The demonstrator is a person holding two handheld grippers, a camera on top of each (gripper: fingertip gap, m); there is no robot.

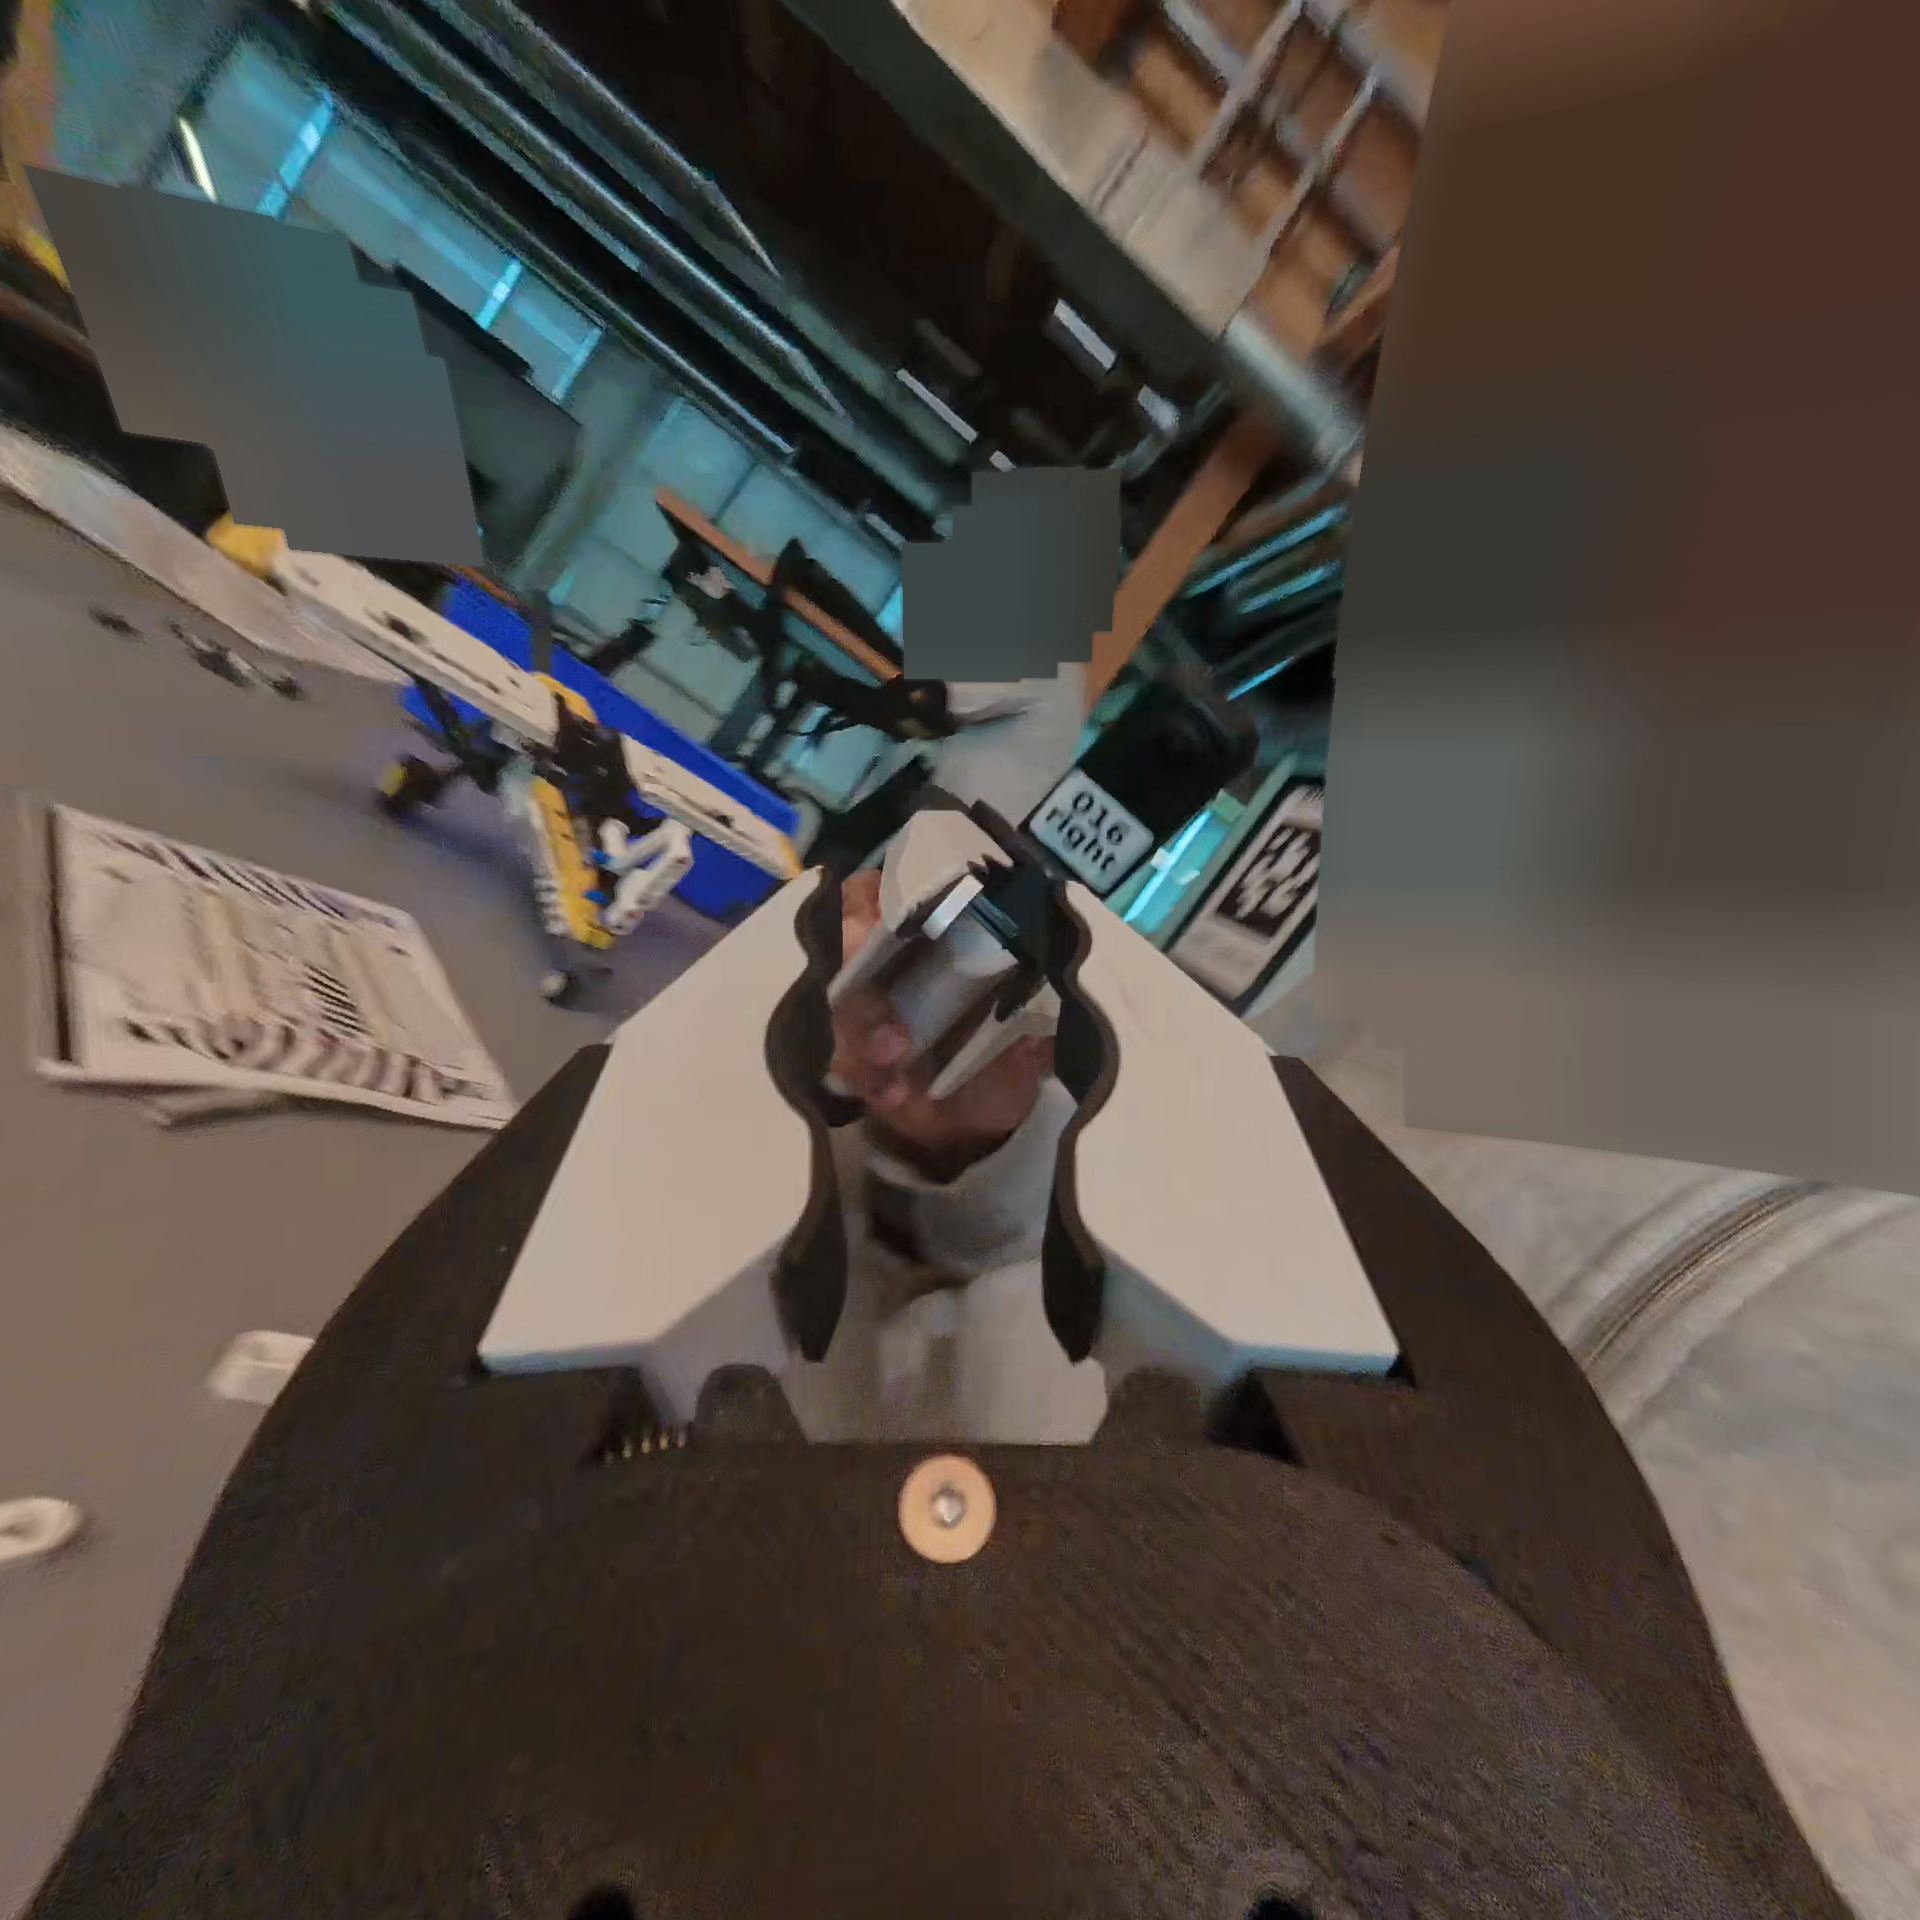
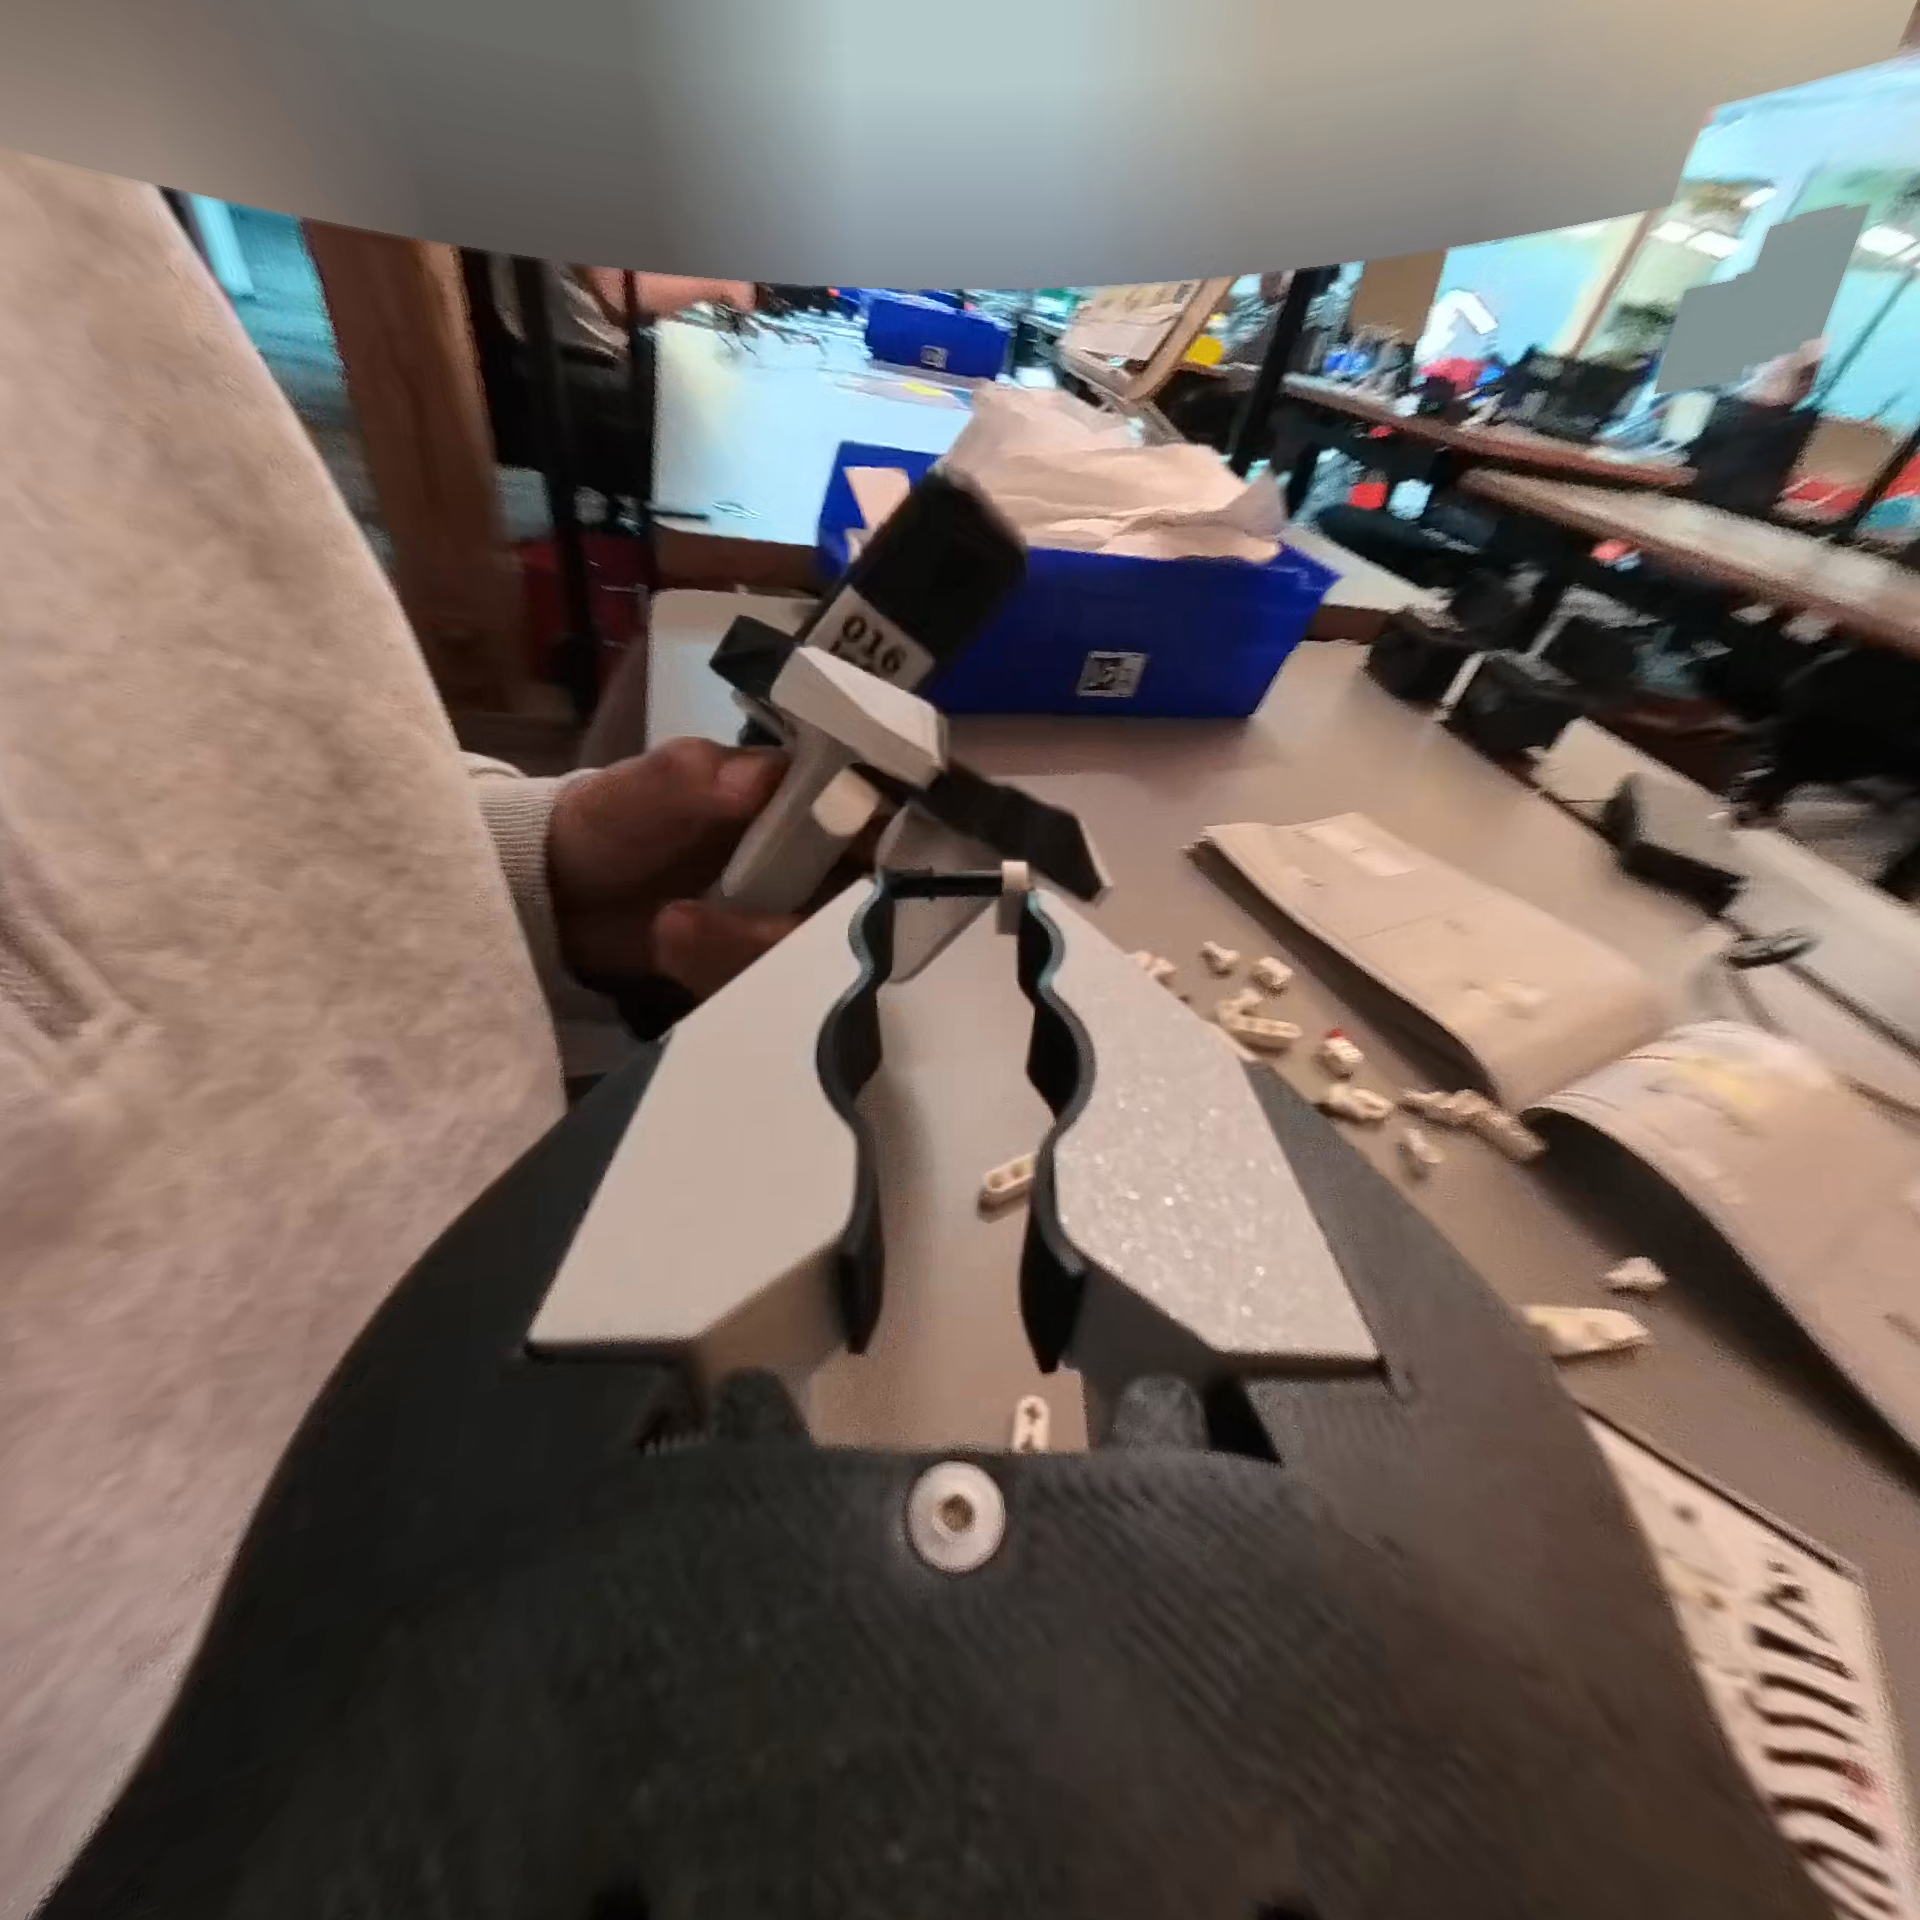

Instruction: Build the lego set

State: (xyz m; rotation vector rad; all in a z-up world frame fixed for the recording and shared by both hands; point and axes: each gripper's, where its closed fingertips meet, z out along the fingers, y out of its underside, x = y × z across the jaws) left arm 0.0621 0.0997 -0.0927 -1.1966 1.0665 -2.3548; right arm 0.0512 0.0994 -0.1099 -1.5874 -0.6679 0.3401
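Note:
My right gripper [image 2: 948,891] is shut on a thin black axle [image 2: 935,881] that spans its two fingertips, with a small white piece [image 2: 1013,894] on the axle's right end. My left gripper [image 1: 935,888] is open and faces the right one tip to tip. The right gripper's fingers [image 1: 935,977] and the small pale piece [image 1: 956,912] show in its gap. A hand [image 2: 644,831] holds the left gripper's body [image 2: 862,717] just above the axle. The partly built white, yellow and black model [image 1: 582,748] stands on the grey table [image 1: 156,1195].
Loose white pieces [image 2: 1351,1101] lie scattered on the table, beside open instruction booklets [image 2: 1423,935]. A blue bin [image 2: 1122,634] with white paper stands behind. A patterned sheet [image 1: 239,966] lies at the left. A person's pale sleeve [image 2: 208,727] fills the left side. The tips of both grippers are at nearly the same place.

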